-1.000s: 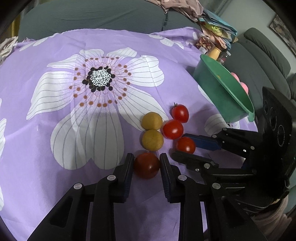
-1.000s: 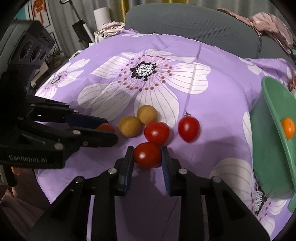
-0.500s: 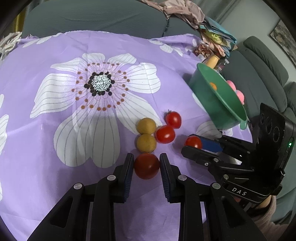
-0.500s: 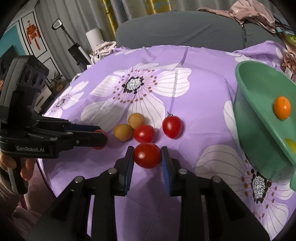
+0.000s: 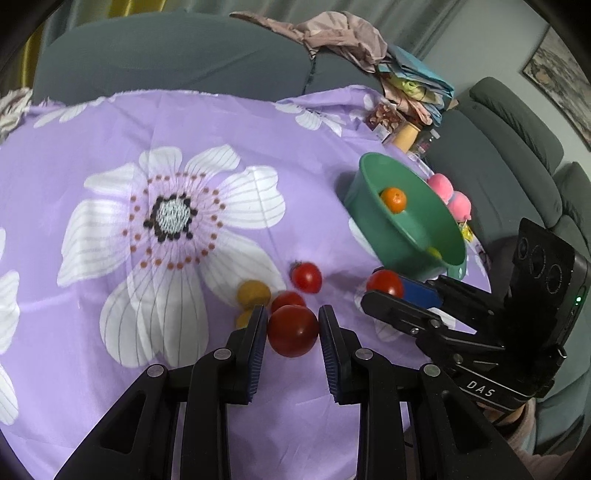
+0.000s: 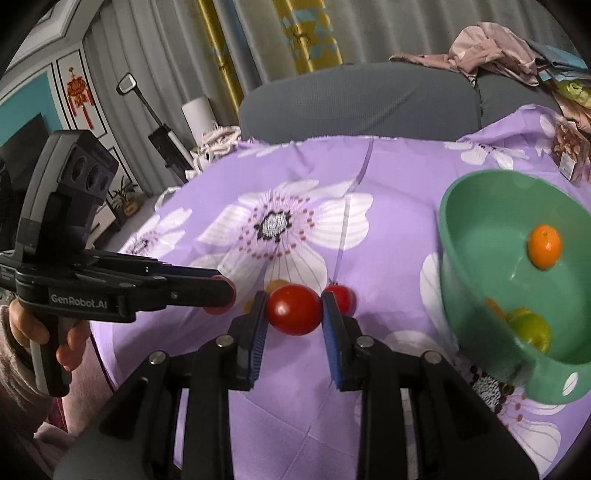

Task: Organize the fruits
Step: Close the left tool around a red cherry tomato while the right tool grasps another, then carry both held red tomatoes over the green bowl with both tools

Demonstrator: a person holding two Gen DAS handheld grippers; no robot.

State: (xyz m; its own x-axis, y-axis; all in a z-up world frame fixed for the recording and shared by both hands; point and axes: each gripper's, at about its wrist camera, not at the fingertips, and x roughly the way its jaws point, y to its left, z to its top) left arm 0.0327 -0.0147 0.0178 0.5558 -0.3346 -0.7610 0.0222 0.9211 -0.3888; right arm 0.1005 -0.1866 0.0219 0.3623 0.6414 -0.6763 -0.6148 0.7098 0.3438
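My left gripper (image 5: pixel 292 330) is shut on a dark red tomato (image 5: pixel 292 335) and holds it above the purple flowered cloth (image 5: pixel 110 184). My right gripper (image 6: pixel 294 310) is shut on a red tomato (image 6: pixel 293 309), lifted near the green bowl (image 6: pixel 480 258); it also shows in the left wrist view (image 5: pixel 384 286). Two red tomatoes (image 5: pixel 306 277) and two yellow-brown fruits (image 5: pixel 253 292) lie on the cloth below. The bowl (image 5: pixel 369 192) holds an orange (image 5: pixel 393 199) and a green-yellow fruit (image 6: pixel 532 326).
A grey sofa (image 5: pixel 166 55) runs behind the table, with clothes (image 5: pixel 340 33) piled on it. Pink balls (image 5: pixel 448 194) and small jars (image 5: pixel 406 134) lie beyond the bowl. The left gripper's body (image 6: pixel 74 266) fills the left of the right wrist view.
Both grippers have risen with their tomatoes. The right gripper has moved toward the green bowl, and more of the bowl's inside shows.
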